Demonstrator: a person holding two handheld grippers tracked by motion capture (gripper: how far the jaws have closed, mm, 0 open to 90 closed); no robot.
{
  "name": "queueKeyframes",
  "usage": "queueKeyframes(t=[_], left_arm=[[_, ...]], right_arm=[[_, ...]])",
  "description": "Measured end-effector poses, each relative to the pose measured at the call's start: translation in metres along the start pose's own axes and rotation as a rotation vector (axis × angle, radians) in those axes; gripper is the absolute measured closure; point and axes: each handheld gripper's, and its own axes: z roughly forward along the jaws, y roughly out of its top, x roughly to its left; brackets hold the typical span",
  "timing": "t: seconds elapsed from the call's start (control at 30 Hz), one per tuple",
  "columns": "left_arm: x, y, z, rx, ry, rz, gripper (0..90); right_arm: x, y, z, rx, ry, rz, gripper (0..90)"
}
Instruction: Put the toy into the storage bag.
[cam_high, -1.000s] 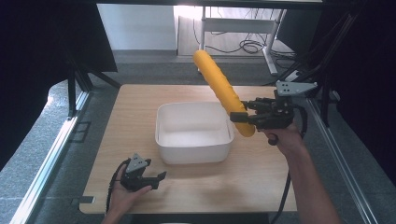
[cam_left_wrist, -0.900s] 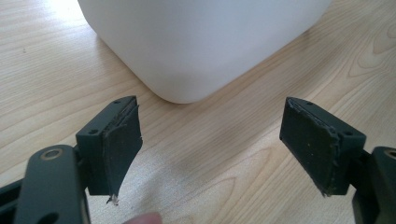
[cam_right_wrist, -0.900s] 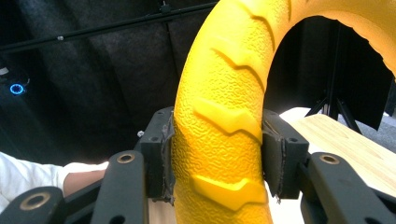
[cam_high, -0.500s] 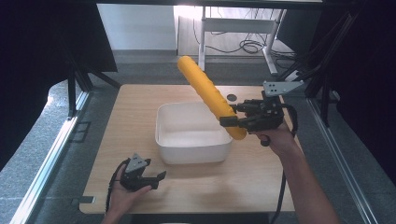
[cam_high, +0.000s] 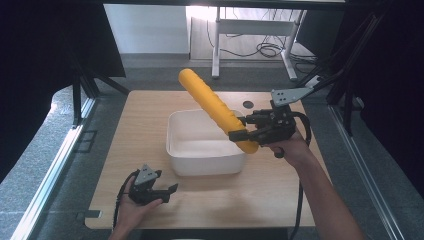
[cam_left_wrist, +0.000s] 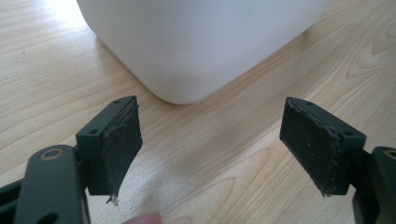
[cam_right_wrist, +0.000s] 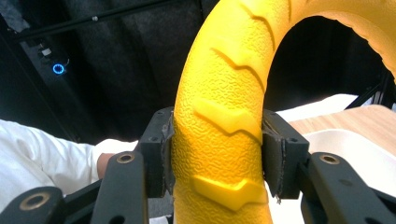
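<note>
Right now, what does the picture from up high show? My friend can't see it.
A person's right gripper holds a long bumpy yellow roller tilted over a white tub on a wooden table. The left gripper rests open near the table's front edge.

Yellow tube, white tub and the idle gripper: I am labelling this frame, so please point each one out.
yellow tube (cam_high: 210, 100), high view, middle of its raised length.
white tub (cam_high: 206, 164), high view, near outer wall.
left gripper (cam_high: 169, 193), high view, between its open jaws.
</note>
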Motion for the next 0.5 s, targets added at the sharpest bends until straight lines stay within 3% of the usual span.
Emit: queueKeyframes(t=[0.5], left_arm=[[0.000,0.000,-0.001,-0.002,0.003,-0.002,20.6]], right_arm=[[-0.007,-0.005,0.013,0.056,0.051,0.021,50.9]])
